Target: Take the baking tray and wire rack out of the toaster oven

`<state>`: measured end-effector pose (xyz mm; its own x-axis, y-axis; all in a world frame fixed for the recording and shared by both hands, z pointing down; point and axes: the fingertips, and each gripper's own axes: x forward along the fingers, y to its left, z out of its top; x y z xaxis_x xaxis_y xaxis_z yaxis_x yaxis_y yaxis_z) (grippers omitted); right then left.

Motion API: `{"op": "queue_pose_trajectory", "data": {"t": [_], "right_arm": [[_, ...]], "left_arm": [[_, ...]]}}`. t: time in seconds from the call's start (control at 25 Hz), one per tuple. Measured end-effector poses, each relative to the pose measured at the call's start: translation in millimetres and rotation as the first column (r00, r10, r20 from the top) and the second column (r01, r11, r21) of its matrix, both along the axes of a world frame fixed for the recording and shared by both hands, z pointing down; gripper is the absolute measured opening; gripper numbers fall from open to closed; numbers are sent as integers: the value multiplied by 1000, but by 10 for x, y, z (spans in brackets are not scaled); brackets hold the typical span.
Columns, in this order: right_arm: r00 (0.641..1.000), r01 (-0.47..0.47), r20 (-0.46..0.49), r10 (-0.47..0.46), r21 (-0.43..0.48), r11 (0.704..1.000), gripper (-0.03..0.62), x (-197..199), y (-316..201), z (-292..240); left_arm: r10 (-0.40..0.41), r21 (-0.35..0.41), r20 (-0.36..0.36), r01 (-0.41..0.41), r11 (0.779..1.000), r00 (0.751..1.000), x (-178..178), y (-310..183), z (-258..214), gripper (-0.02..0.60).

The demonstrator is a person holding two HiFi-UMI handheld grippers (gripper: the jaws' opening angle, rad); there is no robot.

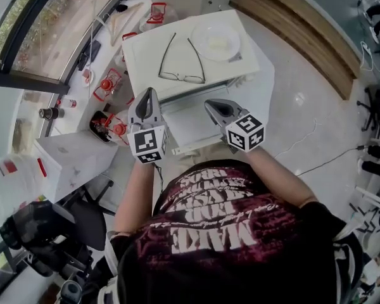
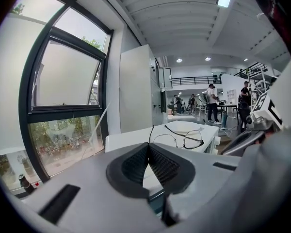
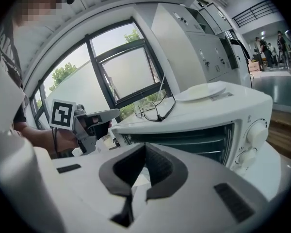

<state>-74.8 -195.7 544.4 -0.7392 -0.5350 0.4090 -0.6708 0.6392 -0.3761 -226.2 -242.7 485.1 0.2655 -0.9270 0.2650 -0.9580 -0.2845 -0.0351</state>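
Observation:
A white toaster oven stands in front of me with its door folded down flat toward me. In the right gripper view the oven's dark cavity shows horizontal bars; I cannot tell the rack from the tray. My left gripper is shut and empty, level with the oven's left front corner. The right gripper hovers over the open door, also shut and empty. In the gripper views the left gripper's pads meet, and so do those of the right gripper.
A pair of glasses and a white plate lie on the oven's top. Red-lidded containers crowd the surface to the left. A grey box stands at the near left. People stand far off in the hall.

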Motion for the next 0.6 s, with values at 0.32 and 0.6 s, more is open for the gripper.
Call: {"op": "queue_pose_trajectory", "data": {"t": [0.32, 0.6], "right_arm": [[999, -34, 16, 35, -42, 999, 3, 34, -248, 358], [990, -98, 97, 106, -81, 992, 3, 2, -453, 480]], "left_arm": [[23, 21, 44, -24, 999, 999, 102, -99, 120, 2], [79, -9, 100, -79, 997, 992, 195, -41, 209, 2]]}}
